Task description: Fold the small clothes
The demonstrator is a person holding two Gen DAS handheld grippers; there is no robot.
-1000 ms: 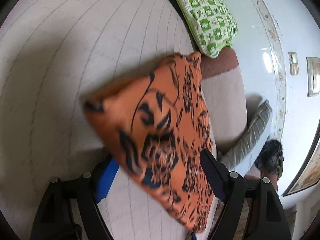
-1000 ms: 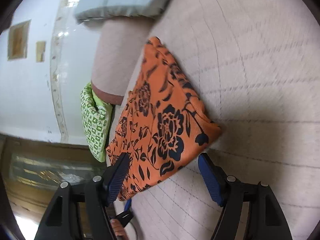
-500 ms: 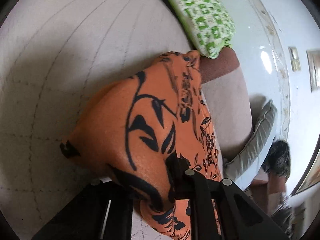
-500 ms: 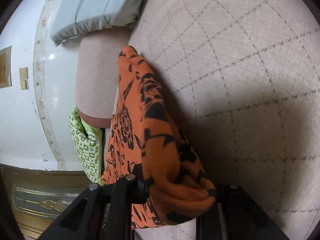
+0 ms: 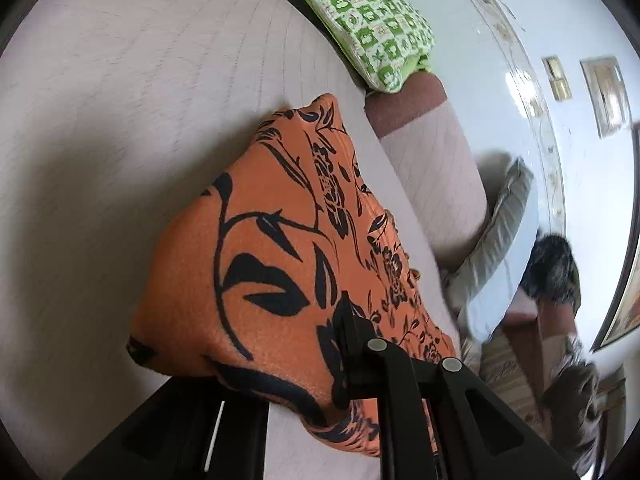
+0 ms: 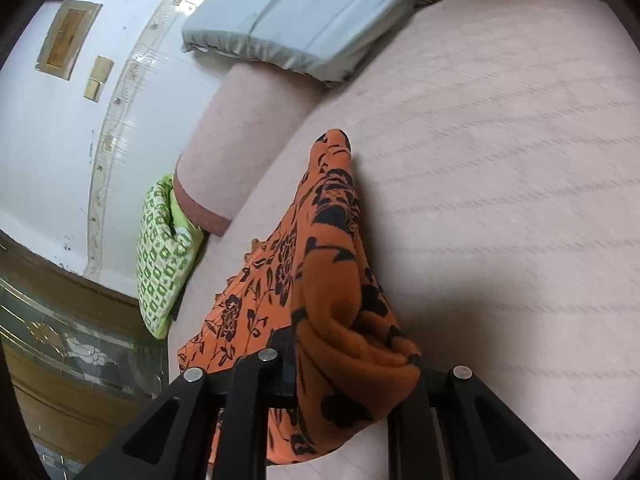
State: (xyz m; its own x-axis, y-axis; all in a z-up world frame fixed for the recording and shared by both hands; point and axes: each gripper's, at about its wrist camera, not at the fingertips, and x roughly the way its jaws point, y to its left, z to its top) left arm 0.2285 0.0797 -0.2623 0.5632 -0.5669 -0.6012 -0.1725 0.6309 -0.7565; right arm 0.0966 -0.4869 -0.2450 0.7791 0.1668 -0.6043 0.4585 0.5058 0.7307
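Observation:
An orange cloth with black flowers (image 5: 280, 240) lies on the pale quilted cover (image 5: 120, 120). Its near edge is lifted off the cover. My left gripper (image 5: 288, 360) is shut on one near corner, and the fabric drapes over and hides its left finger. In the right wrist view the same cloth (image 6: 332, 280) bunches between the jaws of my right gripper (image 6: 352, 364), which are closing on the other near corner and press the gathered fabric. The far end of the cloth still rests on the cover (image 6: 500, 200).
A green checked pillow (image 5: 372, 28) (image 6: 160, 264) lies beyond the cloth beside a pink bolster (image 5: 432, 160) (image 6: 248, 140). A grey cushion (image 6: 304, 20) (image 5: 504, 224) leans on the white wall. A dark furry thing (image 5: 552, 272) sits past the edge.
Both grippers went from open around the cloth's near corners to shut on them. The near edge has since been lifted and the fabric bunches up.

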